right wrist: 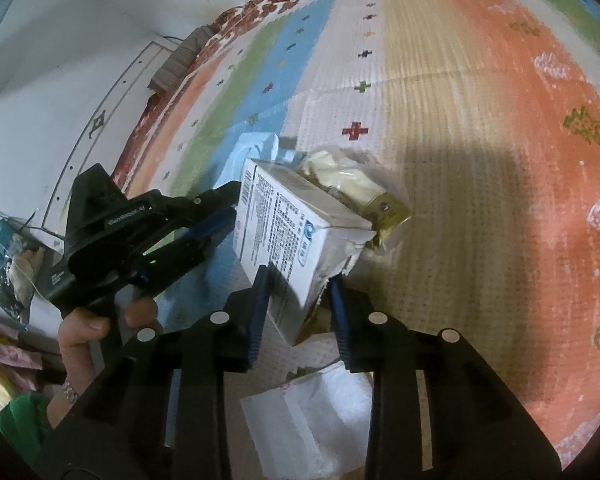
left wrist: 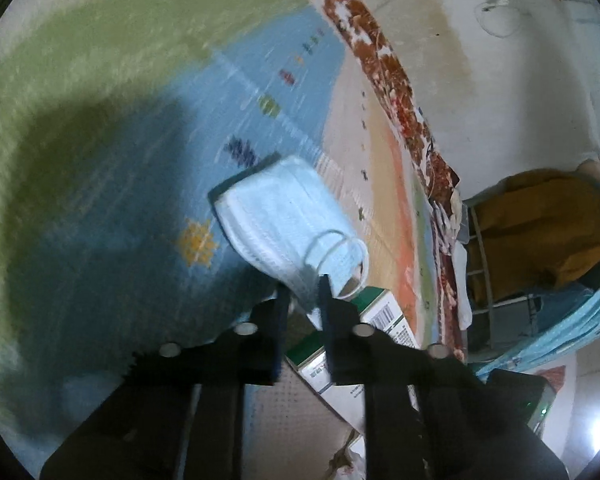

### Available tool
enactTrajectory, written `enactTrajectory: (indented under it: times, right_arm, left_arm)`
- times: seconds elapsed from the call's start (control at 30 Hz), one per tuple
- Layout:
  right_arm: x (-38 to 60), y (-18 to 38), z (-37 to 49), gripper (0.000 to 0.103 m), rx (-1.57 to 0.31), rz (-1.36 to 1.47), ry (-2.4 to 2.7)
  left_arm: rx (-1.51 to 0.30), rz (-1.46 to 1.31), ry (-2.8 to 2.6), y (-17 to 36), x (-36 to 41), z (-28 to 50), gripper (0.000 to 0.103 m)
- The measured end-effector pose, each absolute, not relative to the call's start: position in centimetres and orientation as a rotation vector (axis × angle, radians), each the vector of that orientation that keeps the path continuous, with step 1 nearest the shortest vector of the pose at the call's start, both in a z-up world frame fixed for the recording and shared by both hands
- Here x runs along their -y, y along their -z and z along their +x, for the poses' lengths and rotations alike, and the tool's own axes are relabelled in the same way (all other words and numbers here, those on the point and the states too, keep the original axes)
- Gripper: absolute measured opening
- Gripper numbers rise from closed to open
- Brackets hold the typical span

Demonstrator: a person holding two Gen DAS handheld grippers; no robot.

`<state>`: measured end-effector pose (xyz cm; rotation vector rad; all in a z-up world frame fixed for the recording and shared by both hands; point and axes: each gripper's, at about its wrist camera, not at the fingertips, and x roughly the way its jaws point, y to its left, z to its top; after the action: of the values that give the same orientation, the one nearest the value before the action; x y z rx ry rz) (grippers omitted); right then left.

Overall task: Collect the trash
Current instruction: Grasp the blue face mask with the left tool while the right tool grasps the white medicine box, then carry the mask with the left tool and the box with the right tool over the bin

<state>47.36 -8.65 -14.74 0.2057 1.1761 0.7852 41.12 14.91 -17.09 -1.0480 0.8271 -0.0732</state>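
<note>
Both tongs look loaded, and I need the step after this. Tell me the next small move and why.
Probably lift both straight up off the mat. The left tongs pinch the face mask by its lower edge, and the right tongs clamp the torn box, so both pieces seem gripped.

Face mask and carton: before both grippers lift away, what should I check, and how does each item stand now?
1. Left gripper shut on the face mask: ok, pinched at its lower edge.
2. Mask clear of the striped blanket: cannot tell, image blurred.
3. Right gripper shut on the white carton: ok, the pads meet both sides near its torn end.
4. Carton free of the yellow wrapper behind it: cannot tell, they overlap.
5. Grippers clear of each other: ok, the left sits beside the carton, apart from the right.
6. Trash remaining: not ok, white paper lies below the right gripper.
</note>
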Motion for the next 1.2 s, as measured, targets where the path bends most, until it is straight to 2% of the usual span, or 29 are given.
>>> enactTrajectory:
  times: [0.1,0.43,0.7,1.2]
  right_arm:
    - [8.8,13.9,46.8,0.024,-1.169,0.174,-0.771]
    - [9.8,11.1,44.8,0.019,-1.138,0.088,-0.734]
    - [10.4,8.1,42.5,0.019,-1.083,0.029,-0.714]
    - [12.4,4.1,36.7,0.019,-1.015,-0.041,-0.669]
  left_arm:
    - [-0.813,-1.037,0.065,16.0,-15.2,40.9,0.003]
    - [-0.83,-0.896,0.015,11.6,-14.8,39.0,0.002]
    - [-0.905,-0.735,-0.01,8.5,-13.2,37.2,0.002]
    - [-0.895,-0.501,-0.007,2.5,-10.3,30.8,0.002]
